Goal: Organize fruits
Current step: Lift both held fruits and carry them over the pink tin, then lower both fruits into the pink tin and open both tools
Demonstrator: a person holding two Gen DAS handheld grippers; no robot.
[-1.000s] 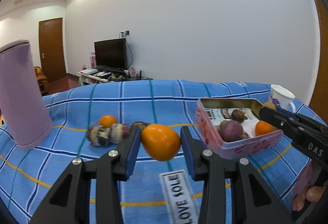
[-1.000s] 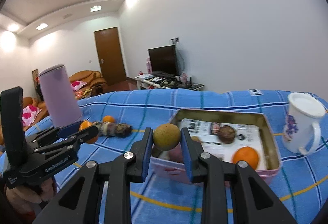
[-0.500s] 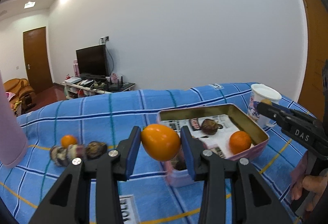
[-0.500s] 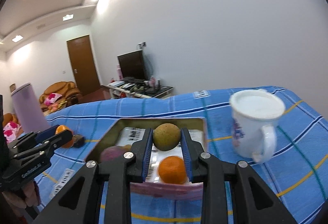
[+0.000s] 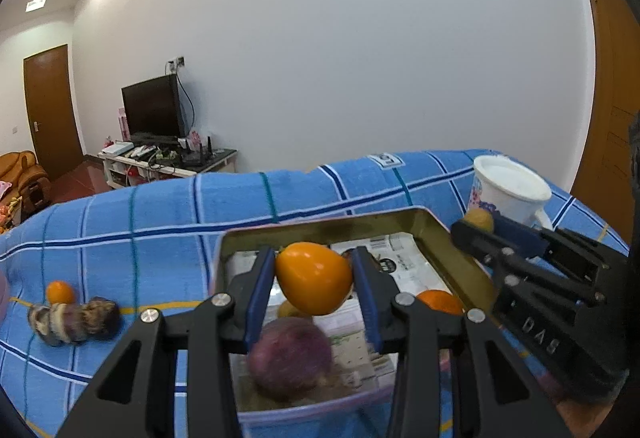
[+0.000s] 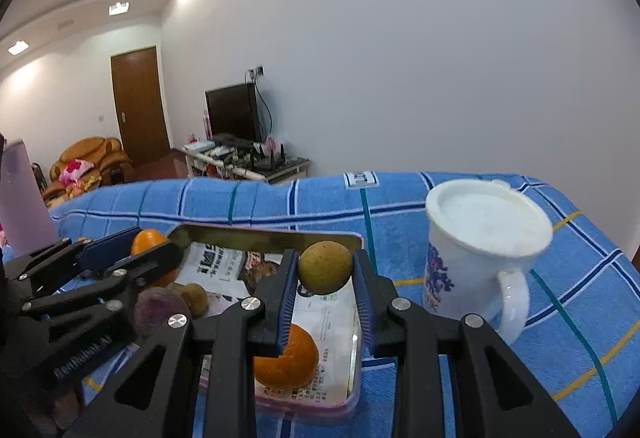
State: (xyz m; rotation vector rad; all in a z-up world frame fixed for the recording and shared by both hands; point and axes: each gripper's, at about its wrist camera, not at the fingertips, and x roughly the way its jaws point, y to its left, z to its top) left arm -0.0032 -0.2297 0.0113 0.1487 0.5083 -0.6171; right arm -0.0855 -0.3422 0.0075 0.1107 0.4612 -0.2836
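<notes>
My left gripper (image 5: 314, 284) is shut on an orange egg-shaped fruit (image 5: 314, 282) and holds it above the pink tin box (image 5: 460, 262). My right gripper (image 6: 325, 278) is shut on a brownish-green round fruit (image 6: 325, 266) above the same tin (image 6: 264, 234). In the tin lie a purple fruit (image 5: 290, 354), an orange (image 6: 288, 358) and small brown fruits (image 6: 194, 298). A small orange (image 5: 60, 292) and a row of dark fruits (image 5: 74, 320) lie on the blue cloth to the left.
A white mug (image 6: 480, 258) stands right of the tin. A lilac cylinder (image 6: 22, 197) stands far left. The blue checked cloth (image 5: 160, 213) covers the table. The grippers are close together over the tin.
Both grippers moved in over the tin with their fruits. The left gripper swung right from the loose fruits. The tin looms larger in both views.
</notes>
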